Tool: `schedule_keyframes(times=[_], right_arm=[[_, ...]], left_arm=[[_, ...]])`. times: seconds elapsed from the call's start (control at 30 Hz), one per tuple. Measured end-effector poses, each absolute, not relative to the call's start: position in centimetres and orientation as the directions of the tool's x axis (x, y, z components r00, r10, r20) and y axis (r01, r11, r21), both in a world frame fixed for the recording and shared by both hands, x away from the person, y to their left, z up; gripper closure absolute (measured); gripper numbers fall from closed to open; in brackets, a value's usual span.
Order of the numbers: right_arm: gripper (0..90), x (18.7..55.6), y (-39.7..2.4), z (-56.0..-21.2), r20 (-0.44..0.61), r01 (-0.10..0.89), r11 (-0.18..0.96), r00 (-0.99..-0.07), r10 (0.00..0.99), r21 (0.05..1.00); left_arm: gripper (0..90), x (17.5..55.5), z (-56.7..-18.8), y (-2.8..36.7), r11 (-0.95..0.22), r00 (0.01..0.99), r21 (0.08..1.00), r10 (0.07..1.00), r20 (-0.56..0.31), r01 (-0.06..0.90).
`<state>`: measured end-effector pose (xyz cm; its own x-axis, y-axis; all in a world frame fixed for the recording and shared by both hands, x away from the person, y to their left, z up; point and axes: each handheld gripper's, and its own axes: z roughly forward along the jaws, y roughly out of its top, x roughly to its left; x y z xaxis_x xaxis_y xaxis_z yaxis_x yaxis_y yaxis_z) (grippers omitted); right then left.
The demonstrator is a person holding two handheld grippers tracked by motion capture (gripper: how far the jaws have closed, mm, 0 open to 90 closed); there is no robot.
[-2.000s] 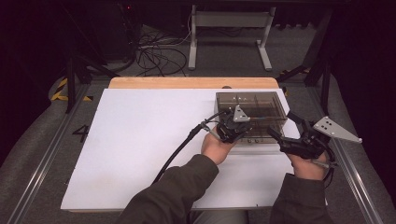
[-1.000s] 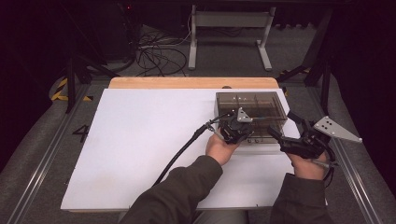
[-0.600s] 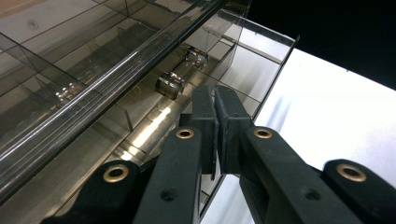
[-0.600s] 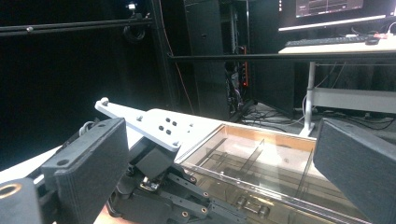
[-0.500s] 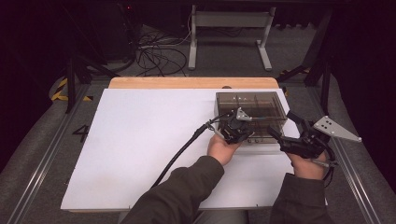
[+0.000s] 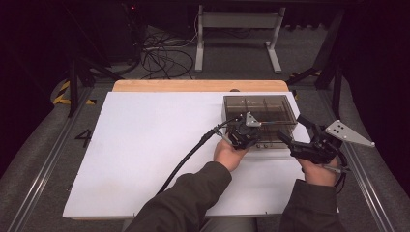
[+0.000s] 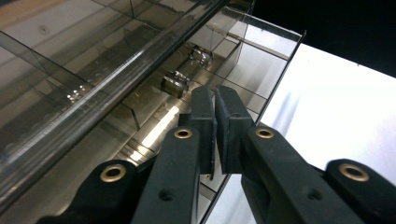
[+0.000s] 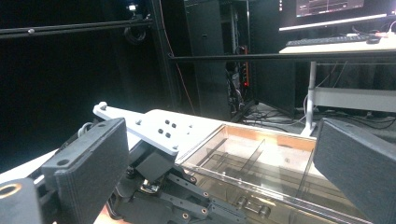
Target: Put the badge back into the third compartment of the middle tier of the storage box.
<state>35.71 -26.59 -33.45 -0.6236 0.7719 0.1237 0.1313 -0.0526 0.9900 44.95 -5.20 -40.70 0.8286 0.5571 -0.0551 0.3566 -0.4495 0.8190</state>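
Box-wise, the clear compartment box (image 6: 259, 112) sits right of centre in the high view, near the table's (image 6: 145, 145) far edge. Your left gripper (image 7: 215, 100) is clenched on nothing right at its front wall, probably to nudge the latch (image 7: 175, 83). Your right gripper (image 6: 296, 131) waits spread wide at the box's lower right corner, likely to steady it.

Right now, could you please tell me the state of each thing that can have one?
Clear smoky plastic box with dividers: lid shut, upright on the white table sheet.
Left claw: shut, at the box's front edge by its small metal latch; whether it pinches the edge is unclear.
Right claw: open, holding nothing.
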Motion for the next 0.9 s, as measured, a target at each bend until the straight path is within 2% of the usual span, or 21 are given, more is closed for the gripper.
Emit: schedule_keyframes(times=[0.33, 0.37, 0.6, 0.77, 0.9], right_arm=[[4.1, 35.7, -26.4, -33.4, 0.121, 0.132, -0.048, -0.626, 0.770, 0.990], [4.1, 35.7, -26.4, -33.5, 0.120, 0.132, -0.046, -0.626, 0.771, 0.990], [4.1, 35.8, -26.3, -33.5, 0.116, 0.133, -0.041, -0.626, 0.771, 0.990], [4.1, 36.0, -26.2, -33.6, 0.112, 0.138, -0.032, -0.625, 0.773, 0.990], [4.1, 35.9, -26.0, -33.6, 0.109, 0.136, -0.030, -0.625, 0.773, 0.990]], left_arm=[[81.4, 44.3, -39.9, -4.9, -0.471, 0.825, 0.824, 0.565, 0.007, 0.315], [76.5, 44.2, -39.8, -4.8, -0.473, 0.826, 0.826, 0.563, 0.014, 0.308], [71.7, 44.1, -39.5, -4.0, -0.442, 0.819, 0.846, 0.574, 0.011, 0.298], [64.8, 43.9, -39.2, -3.2, -0.408, 0.813, 0.857, 0.582, -0.021, 0.315], [57.6, 43.6, -38.9, -2.6, -0.417, 0.816, 0.858, 0.578, -0.006, 0.301]])
